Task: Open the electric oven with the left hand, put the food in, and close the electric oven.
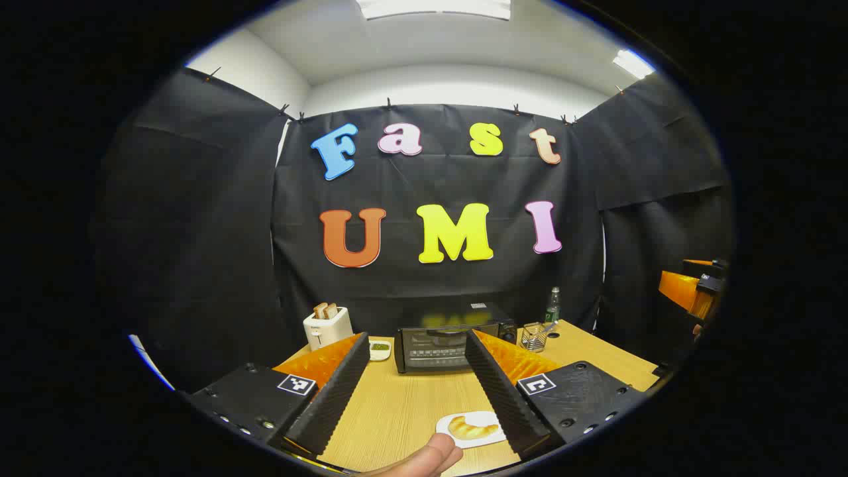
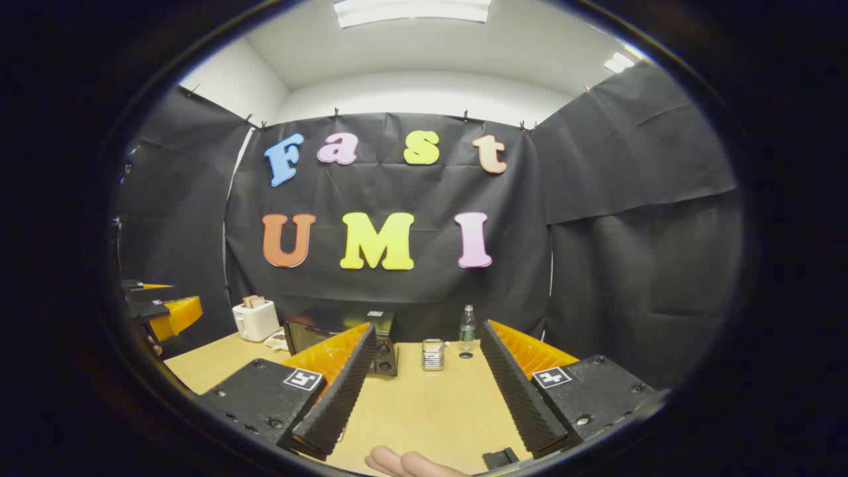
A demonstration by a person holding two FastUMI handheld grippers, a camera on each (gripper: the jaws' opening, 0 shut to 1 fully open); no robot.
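Observation:
The black electric oven (image 1: 437, 348) stands at the back of the wooden table (image 1: 397, 411) with its door shut. A croissant (image 1: 472, 427) lies on a small white plate (image 1: 457, 438) near the front edge, just inside the tip-side of my right-hand finger. My left gripper (image 1: 417, 335) is open above the table, pointing at the oven, with nothing between its fingers. In the right gripper view the oven (image 2: 311, 331) is partly hidden behind a finger. My right gripper (image 2: 428, 328) is open and holds nothing. Each gripper shows at the other view's edge: right gripper (image 1: 695, 291), left gripper (image 2: 159, 311).
A white toaster (image 1: 326, 326) with toast stands left of the oven, with a small dish (image 1: 379, 348) beside it. Right of the oven are a glass holder (image 1: 533, 336) and a bottle (image 1: 552, 306). A thumb (image 1: 424, 460) shows at the bottom.

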